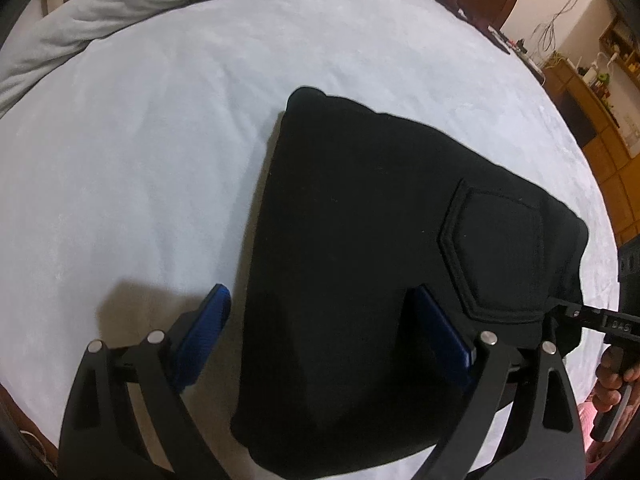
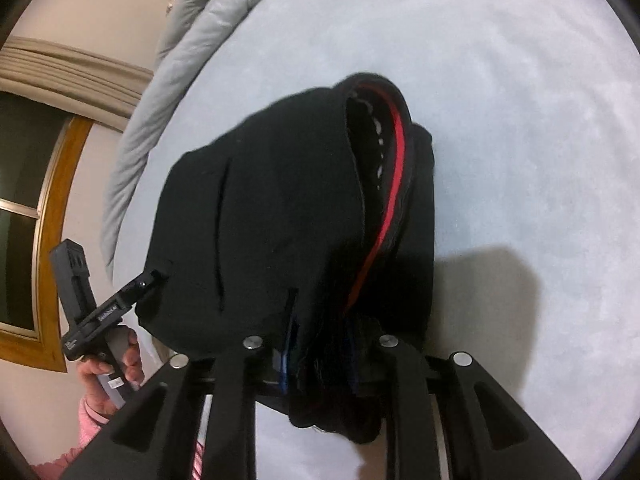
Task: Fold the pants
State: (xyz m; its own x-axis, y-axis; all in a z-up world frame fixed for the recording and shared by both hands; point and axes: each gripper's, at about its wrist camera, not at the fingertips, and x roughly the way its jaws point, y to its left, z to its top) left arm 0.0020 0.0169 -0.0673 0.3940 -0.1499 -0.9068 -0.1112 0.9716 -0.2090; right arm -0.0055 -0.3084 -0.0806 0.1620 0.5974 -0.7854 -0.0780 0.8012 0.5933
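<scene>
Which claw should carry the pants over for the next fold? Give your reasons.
Probably the right. The right claw is already closed on a bunched edge of the pants, while the left claw stands wide open, gripping nothing.

We see the folded pants (image 1: 360,240) lying on the bed (image 1: 140,140), a bunched blanket (image 1: 120,12) behind them along the far edge, and shelves (image 1: 592,120) off the bed's right.
</scene>
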